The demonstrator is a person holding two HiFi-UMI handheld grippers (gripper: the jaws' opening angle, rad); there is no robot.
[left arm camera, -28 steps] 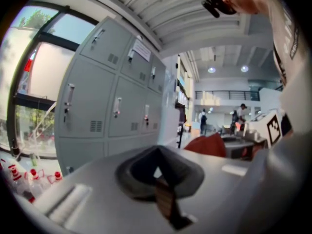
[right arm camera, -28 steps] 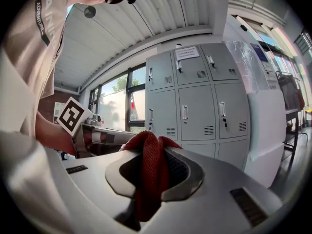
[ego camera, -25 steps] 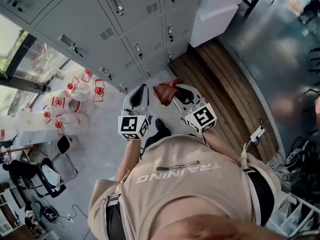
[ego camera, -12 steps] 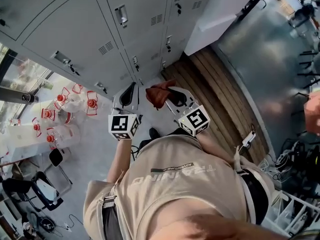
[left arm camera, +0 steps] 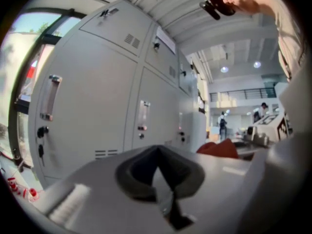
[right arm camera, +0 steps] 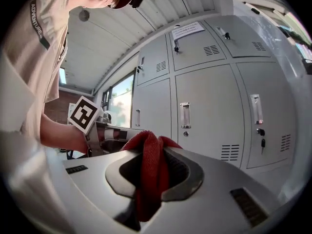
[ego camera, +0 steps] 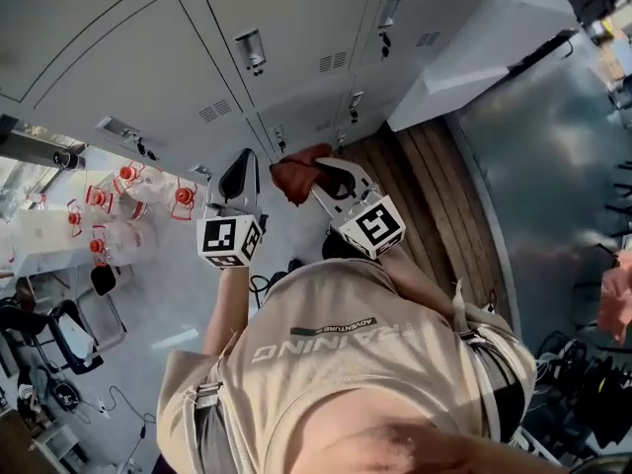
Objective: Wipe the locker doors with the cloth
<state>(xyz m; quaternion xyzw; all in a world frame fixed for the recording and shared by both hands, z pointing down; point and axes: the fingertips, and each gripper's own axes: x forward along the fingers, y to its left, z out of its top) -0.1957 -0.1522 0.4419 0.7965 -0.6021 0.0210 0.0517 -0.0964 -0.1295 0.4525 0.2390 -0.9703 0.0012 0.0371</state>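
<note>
A bank of grey locker doors [ego camera: 197, 57] fills the upper left of the head view, with handles and vents. My right gripper [ego camera: 314, 174] is shut on a red cloth [ego camera: 294, 174], which bunches out between its jaws [right arm camera: 148, 174] a short way from the lockers [right arm camera: 209, 116]. My left gripper [ego camera: 240, 171] is beside it on the left, shut with nothing in it. In the left gripper view its pads meet [left arm camera: 158, 167] in front of the locker doors [left arm camera: 92, 111], and the red cloth [left arm camera: 219, 148] shows at the right.
Several clear water bottles with red caps [ego camera: 128, 181] stand on the floor left of the lockers. A wooden strip of floor [ego camera: 415, 186] runs along the right. A white cabinet [ego camera: 474, 47] stands at the upper right. Black chairs [ego camera: 59, 334] and cables lie at lower left.
Both grippers have risen and moved closer to the locker doors, the right one still holding the red cloth. The view has swung upward along the lockers.
</note>
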